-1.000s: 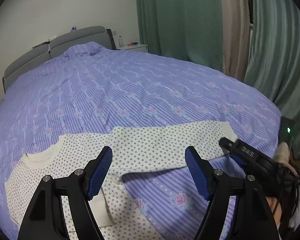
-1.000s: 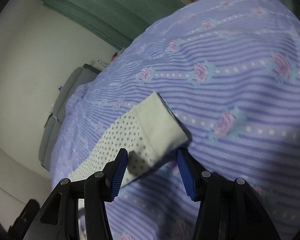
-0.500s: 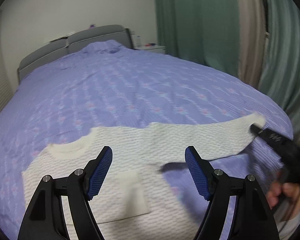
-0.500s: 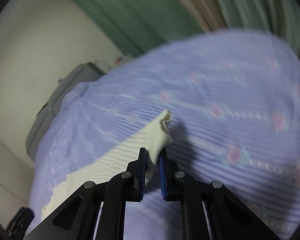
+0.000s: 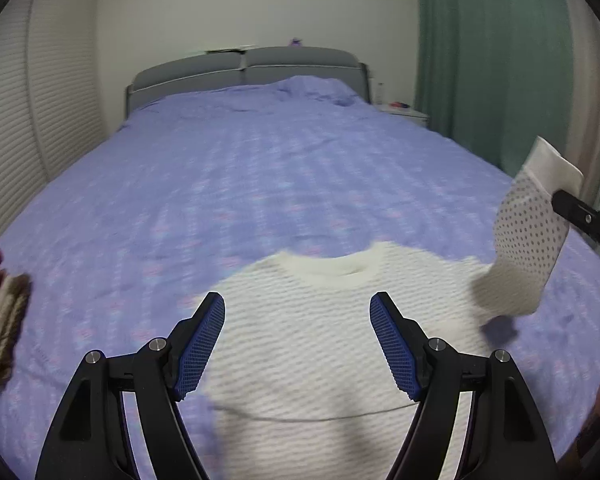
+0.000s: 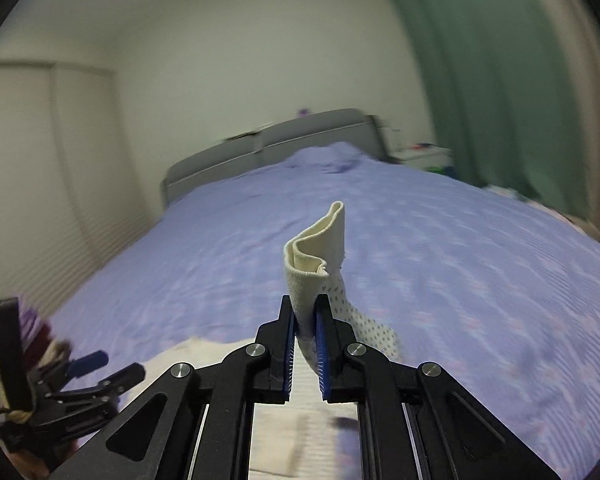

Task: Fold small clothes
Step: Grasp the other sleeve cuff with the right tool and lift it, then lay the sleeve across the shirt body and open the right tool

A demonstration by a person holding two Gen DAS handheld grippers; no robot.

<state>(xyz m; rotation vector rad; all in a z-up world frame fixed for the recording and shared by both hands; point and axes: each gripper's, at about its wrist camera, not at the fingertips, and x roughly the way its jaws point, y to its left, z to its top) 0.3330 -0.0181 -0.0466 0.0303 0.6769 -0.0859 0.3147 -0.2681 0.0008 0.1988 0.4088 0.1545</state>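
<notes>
Right wrist view: right gripper (image 6: 305, 320) pinches one sleeve (image 6: 320, 248); left gripper (image 5: 298, 344) fingers spread above one shirt (image 5: 320, 344).

I count two grippers: my left gripper (image 5: 298, 340), its two blue-padded fingers spread wide, and my right gripper (image 6: 306, 344), its two fingers pinched on a sleeve. There is one polka-dot shirt (image 5: 320, 344) on one bed (image 5: 228, 184); of its sleeves, I see one sleeve (image 5: 528, 232) lifted, ending in one plain cuff (image 6: 320, 252). One stack of folded clothes (image 5: 0, 312) sits at the left edge; I make out about three pieces in it. One grey headboard (image 5: 246, 68), one nightstand (image 5: 406, 114), one green curtain (image 5: 492, 60).
</notes>
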